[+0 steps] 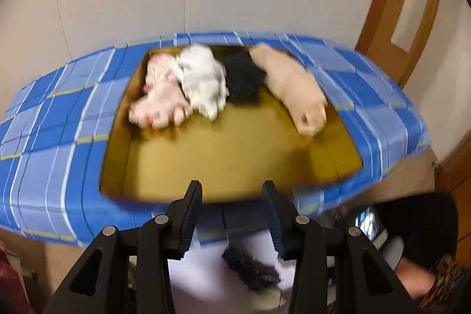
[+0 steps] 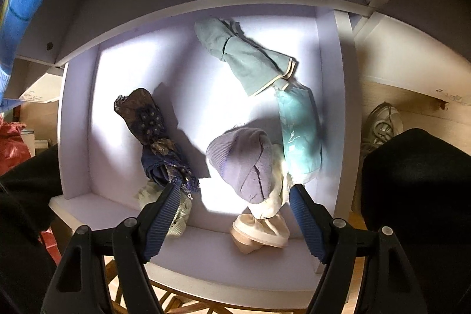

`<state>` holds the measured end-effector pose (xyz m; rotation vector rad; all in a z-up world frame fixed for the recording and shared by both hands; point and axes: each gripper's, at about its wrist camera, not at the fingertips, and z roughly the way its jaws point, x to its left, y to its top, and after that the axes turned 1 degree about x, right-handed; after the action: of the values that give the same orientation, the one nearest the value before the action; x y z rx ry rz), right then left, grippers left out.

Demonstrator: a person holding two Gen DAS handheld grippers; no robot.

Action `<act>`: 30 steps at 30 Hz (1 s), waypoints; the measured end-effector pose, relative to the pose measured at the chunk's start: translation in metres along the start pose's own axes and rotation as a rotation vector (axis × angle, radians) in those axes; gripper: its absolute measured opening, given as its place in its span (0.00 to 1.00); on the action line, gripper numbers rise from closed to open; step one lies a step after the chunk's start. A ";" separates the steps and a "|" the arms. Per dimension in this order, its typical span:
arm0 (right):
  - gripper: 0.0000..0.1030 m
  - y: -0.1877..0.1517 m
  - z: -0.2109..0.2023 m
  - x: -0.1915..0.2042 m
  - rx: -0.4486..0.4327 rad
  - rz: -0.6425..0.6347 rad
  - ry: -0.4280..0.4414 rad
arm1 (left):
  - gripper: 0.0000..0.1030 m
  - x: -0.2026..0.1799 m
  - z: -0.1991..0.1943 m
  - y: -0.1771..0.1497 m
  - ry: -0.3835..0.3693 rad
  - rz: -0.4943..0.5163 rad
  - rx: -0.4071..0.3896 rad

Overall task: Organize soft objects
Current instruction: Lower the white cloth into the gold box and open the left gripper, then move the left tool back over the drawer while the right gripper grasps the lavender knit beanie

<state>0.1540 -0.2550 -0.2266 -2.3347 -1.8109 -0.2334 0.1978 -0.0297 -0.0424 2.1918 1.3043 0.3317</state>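
The left wrist view is blurred. A cardboard box (image 1: 235, 155) with a blue plaid rim (image 1: 59, 137) holds rolled soft bundles at its far end: pink-patterned (image 1: 159, 99), white (image 1: 203, 81), black (image 1: 244, 78) and peach (image 1: 294, 87). My left gripper (image 1: 232, 187) hovers at the box's near rim, open, nothing between its fingers. My right gripper (image 2: 234, 190) points down into a white drawer (image 2: 76, 122), open, above a lavender knit bundle (image 2: 244, 158). Also in the drawer lie a dark navy-and-brown lace piece (image 2: 153, 134), a pale green cloth (image 2: 250, 61), a teal piece (image 2: 300, 134) and a cream bundle (image 2: 265, 225).
A wall and a wooden door frame (image 1: 391, 5) stand behind the box. Below the box's near rim the white drawer (image 1: 206, 270) shows with the dark lace piece (image 1: 250, 267). A person's dark sleeve (image 1: 418, 228) is at the lower right. A shoe (image 2: 382, 122) lies right of the drawer.
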 end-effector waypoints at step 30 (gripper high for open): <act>0.75 -0.005 0.050 0.042 0.079 -0.326 -0.268 | 0.41 0.021 0.149 -0.173 -0.022 -0.367 0.531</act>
<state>0.1604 -0.2029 -0.2655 -2.0888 -2.2789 0.1152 0.1532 0.0019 -0.2650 2.2795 1.9084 -0.2060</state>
